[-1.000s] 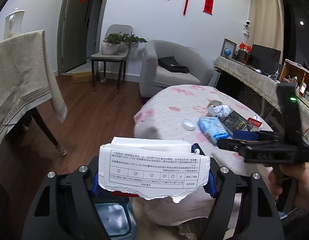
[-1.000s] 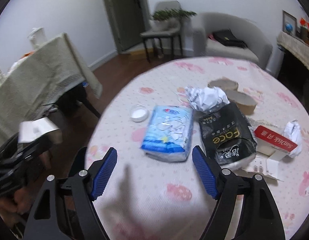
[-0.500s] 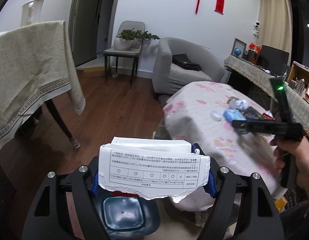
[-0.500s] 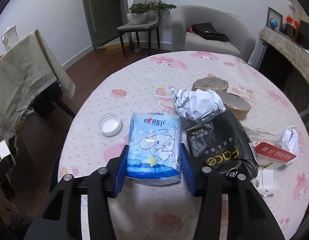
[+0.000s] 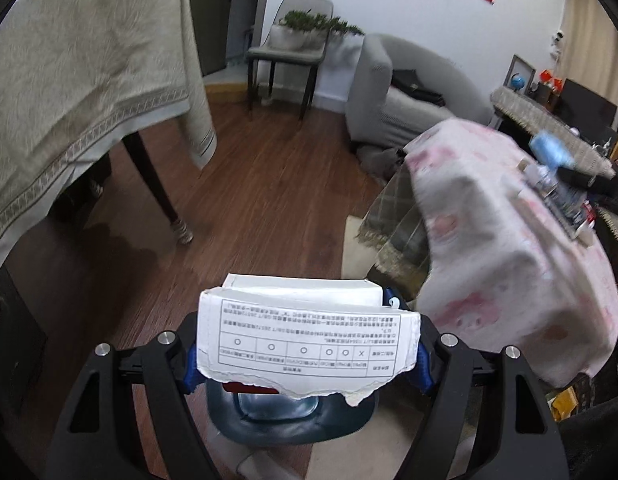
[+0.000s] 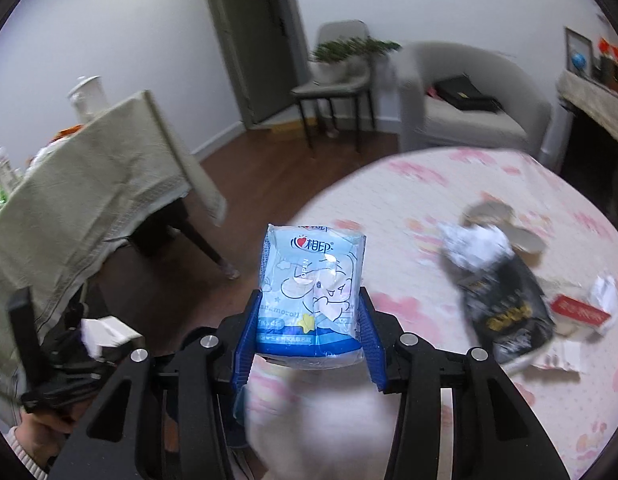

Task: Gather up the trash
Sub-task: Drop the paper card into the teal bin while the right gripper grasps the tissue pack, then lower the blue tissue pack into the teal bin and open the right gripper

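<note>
A torn white cardboard box with a printed table (image 5: 307, 338) is pinched between the blue pads of the left hand-held gripper (image 5: 307, 344), and it is held directly above a dark teal plastic bin (image 5: 285, 416) that stands on the wooden floor (image 5: 249, 208). The drop step for this piece seems to be in hand; for the next move, only the spreading of the fingers is probably needed, w/ the box kept over the bin opening.

A light blue plastic tissue pack (image 6: 311, 292) is clamped by the right hand-held gripper (image 6: 309, 332) and is lifted off the round surface w/ pink-patterned cloth (image 6: 429, 200). It should be carried toward the bin next.

On the surface are left, approx. together at the right side: a crumpled white paper ball (image 6: 475, 246), a black foil bag (image 6: 505, 308) and a red-white small box (image 6: 583, 312). The view is blurred, so smaller details cannot be told.
</note>
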The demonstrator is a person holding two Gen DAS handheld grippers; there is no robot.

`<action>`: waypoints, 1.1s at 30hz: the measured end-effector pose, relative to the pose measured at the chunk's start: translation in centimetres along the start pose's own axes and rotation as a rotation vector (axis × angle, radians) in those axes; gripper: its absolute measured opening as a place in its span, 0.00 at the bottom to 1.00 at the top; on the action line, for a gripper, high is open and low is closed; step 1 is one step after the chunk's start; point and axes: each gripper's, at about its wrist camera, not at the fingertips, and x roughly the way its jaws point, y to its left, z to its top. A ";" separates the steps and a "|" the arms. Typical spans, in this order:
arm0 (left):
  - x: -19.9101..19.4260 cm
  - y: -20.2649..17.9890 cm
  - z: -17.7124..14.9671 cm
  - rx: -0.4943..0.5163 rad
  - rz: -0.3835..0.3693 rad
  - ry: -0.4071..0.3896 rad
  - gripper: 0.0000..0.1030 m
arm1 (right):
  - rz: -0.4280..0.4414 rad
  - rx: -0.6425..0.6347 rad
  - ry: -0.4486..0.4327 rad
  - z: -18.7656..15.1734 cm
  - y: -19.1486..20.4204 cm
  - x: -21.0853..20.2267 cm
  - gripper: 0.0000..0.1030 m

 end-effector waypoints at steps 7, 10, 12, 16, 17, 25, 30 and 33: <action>3.0 1.9 -2.3 0.011 0.037 0.156 0.75 | 0.092 -0.074 0.030 -0.2 5.0 2.1 0.45; 4.1 2.7 -3.5 0.021 0.043 0.216 0.75 | 0.127 -0.108 0.040 -0.3 7.2 3.1 0.45; 4.8 3.0 -4.4 0.034 0.045 0.258 0.75 | 0.147 -0.117 0.049 -0.4 8.3 3.6 0.45; 6.2 3.4 -6.1 0.046 0.040 0.328 0.75 | 0.173 -0.138 0.076 -0.8 10.1 5.2 0.45; 6.6 3.3 -6.6 0.054 0.043 0.342 0.76 | 0.179 -0.143 0.084 -0.9 10.5 5.6 0.45; 8.4 4.3 -9.0 0.078 0.066 0.426 0.78 | 0.194 -0.169 0.138 -1.9 12.1 7.6 0.45; 8.1 5.5 -9.1 0.050 0.067 0.418 0.78 | 0.209 -0.181 0.168 -2.5 13.3 8.9 0.45; 7.1 5.4 -8.7 0.056 0.067 0.390 0.78 | 0.203 -0.187 0.201 -3.2 13.5 9.9 0.45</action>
